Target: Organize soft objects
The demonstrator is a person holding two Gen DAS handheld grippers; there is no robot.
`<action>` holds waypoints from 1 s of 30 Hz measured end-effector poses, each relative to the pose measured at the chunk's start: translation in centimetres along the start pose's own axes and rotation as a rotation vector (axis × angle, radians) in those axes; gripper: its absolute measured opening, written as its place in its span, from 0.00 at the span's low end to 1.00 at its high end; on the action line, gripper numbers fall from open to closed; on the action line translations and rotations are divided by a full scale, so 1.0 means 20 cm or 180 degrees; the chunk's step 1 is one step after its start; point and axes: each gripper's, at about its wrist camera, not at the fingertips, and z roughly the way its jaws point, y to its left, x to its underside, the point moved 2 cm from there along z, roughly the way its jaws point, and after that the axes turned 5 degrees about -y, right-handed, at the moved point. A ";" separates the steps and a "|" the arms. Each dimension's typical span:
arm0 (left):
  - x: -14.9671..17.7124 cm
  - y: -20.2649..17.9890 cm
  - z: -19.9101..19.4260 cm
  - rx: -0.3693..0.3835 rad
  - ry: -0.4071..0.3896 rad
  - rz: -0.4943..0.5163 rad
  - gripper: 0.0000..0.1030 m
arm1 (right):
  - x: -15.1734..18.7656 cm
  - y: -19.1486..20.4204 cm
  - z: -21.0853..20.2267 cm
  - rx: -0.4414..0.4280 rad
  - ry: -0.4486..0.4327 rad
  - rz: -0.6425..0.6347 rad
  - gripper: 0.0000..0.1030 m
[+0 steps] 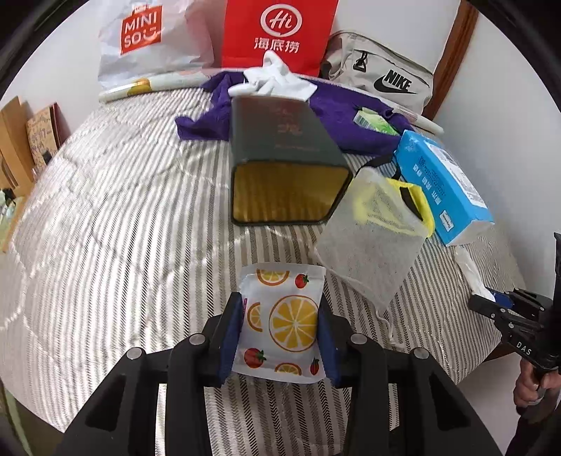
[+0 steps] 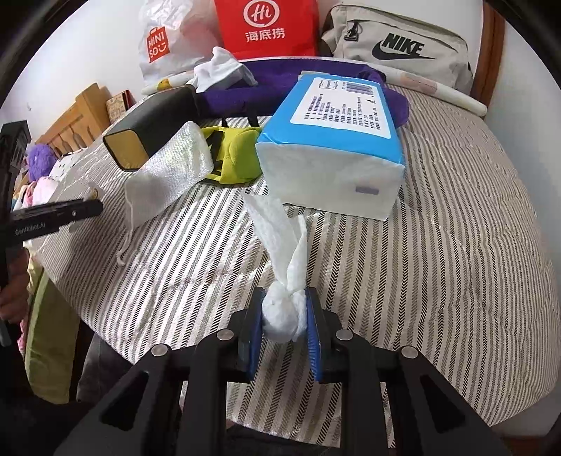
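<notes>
My left gripper is shut on a small white pouch printed with oranges and strawberries, held just above the striped bed cover. My right gripper is shut on a twisted white tissue, whose free end trails toward the blue tissue pack. A dark green box with a gold inside lies on its side, opening toward me. A white mesh bag holding a yellow item leans beside it. A purple cloth and a white cloth lie behind.
A red paper bag, a white Miniso bag and a beige Nike bag stand against the wall at the back. A rolled paper tube lies at the back left. The bed's edge runs close below both grippers.
</notes>
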 end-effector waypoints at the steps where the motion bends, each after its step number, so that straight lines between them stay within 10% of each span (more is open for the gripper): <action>1: -0.01 0.00 -0.01 -0.0004 -0.0019 0.0008 0.37 | -0.01 0.00 -0.01 0.0003 -0.0001 -0.0044 0.21; 30: -0.69 0.04 -0.06 0.0132 -0.0353 -0.0114 0.37 | -0.80 -0.12 -0.11 -0.0099 -0.0562 -0.0084 0.21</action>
